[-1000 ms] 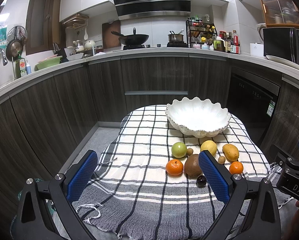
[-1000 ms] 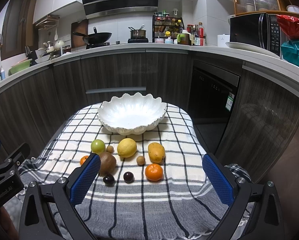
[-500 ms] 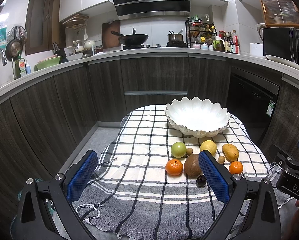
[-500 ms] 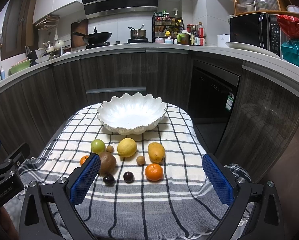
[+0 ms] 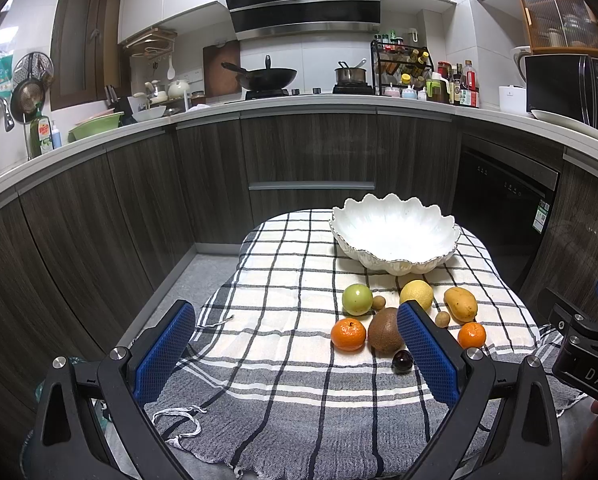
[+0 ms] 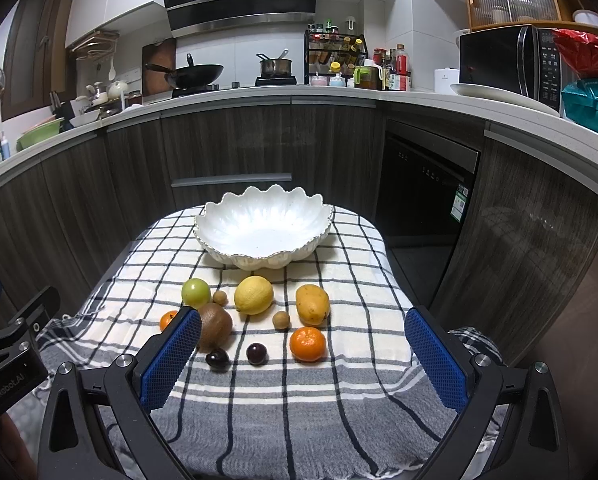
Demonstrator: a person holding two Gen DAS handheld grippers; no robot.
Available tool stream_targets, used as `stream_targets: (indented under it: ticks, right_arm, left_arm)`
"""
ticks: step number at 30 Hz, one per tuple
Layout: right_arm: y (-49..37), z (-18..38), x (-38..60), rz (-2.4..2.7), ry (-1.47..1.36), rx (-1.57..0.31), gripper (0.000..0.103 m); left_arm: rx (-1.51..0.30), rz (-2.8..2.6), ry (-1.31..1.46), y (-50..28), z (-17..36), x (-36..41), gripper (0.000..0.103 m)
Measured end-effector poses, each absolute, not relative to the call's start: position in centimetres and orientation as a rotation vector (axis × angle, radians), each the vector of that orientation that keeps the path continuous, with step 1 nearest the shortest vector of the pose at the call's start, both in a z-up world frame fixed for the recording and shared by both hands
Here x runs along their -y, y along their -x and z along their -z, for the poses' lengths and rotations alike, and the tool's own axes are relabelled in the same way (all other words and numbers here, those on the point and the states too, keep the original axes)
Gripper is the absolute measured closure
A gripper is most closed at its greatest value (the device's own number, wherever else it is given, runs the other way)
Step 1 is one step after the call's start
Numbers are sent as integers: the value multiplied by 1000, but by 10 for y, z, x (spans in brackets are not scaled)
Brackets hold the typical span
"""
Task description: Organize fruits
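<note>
1. Tool state first: the left tool (image 5: pixel 295 354) hung above the near part of the desk with its blue pads spread wide and nothing between them, and the right tool (image 6: pixel 303 358) did the same beside it.
2. Compared with the views from half a second and a second before, nothing had shifted: both tools sat in the same place, and every fruit lay where it had been.
3. The white scalloped bowl (image 6: pixel 219 236) stood at the far end of the checked cloth (image 6: pixel 299 408) and held no fruit.
4. All the fruit lay on the cloth just near of the bowl: a green apple (image 6: pixel 195 292), a lemon (image 6: pixel 253 295) and a mango (image 6: pixel 312 305) in the far row, with two small brown round fruits (image 6: pixel 219 297) among them.
5. Nearer lay a kiwi (image 6: pixel 215 325), one mandarin (image 6: pixel 307 344) on the right, a second mandarin (image 5: pixel 348 334) on the left that the right view half hid behind a pad, and two dark plums (image 6: pixel 257 353).
6. My reading is that the sorting had not begun; the stillness suggested a pause before the first reach.
7. The mandarin on the right sat between the right tool's pads in its view, so it looked like an easy first pick, though the round fruit could roll on the loose cloth.
</note>
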State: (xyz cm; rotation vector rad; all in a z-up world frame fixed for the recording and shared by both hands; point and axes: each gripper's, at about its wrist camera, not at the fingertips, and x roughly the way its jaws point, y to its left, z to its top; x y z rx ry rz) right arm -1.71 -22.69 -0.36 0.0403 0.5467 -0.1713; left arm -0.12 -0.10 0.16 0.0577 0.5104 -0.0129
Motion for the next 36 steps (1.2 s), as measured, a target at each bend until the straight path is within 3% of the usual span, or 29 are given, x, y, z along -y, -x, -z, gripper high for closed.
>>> stream_targets:
  ticks: [36]
  right_arm:
    - [14, 6, 232, 163, -69, -578, 0]
  left_arm:
    - [-553, 45, -91, -2, 3, 13, 0]
